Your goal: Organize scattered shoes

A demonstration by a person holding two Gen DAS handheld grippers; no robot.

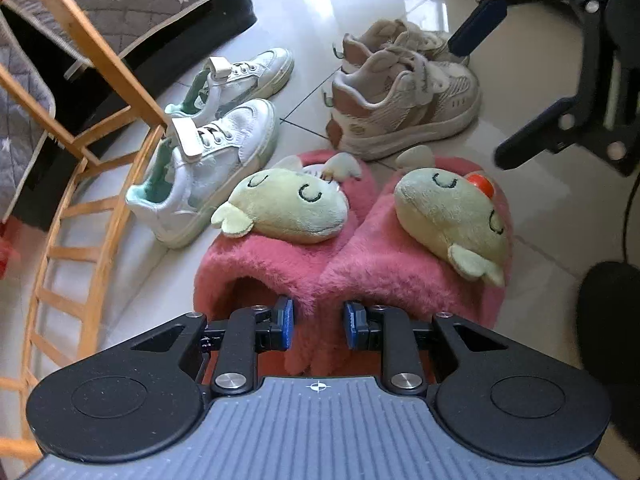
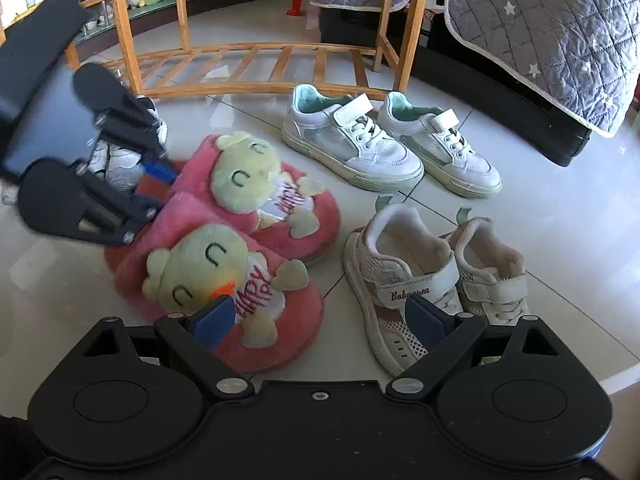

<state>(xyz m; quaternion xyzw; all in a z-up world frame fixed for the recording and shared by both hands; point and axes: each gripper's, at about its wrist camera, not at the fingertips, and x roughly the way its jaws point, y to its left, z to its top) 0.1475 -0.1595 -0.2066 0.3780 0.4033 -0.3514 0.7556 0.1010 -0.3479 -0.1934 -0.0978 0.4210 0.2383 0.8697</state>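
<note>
The left gripper [image 1: 318, 322] sits at the bottom centre of its own view, its jaws pinching the inner heel rims of both pink plush slippers [image 1: 348, 248] together, blue pads sunk in the fur. Judging by how the pairs lie, this step is setting the slippers down squared up beside the others. Doing it well probably means lowering both soles flat onto the tiled floor [image 1: 560, 216] before letting go, toes kept level, since soft fur can slip free unevenly.

The right gripper [image 2: 320, 320] hangs at the bottom of its view with jaws spread wide and nothing between them.

The white sneakers [image 2: 384, 148] stand paired at upper centre of the right view, the beige sneakers [image 2: 432, 284] paired at lower right, just beside the slippers. A further white shoe [image 2: 116, 160] lies at centre left, partly hidden behind the left gripper; its pose is unclear. The wooden rack [image 2: 248, 68] crosses the top, close behind the white sneakers, and a quilted blanket [image 2: 560, 32] hangs at upper right.
</note>
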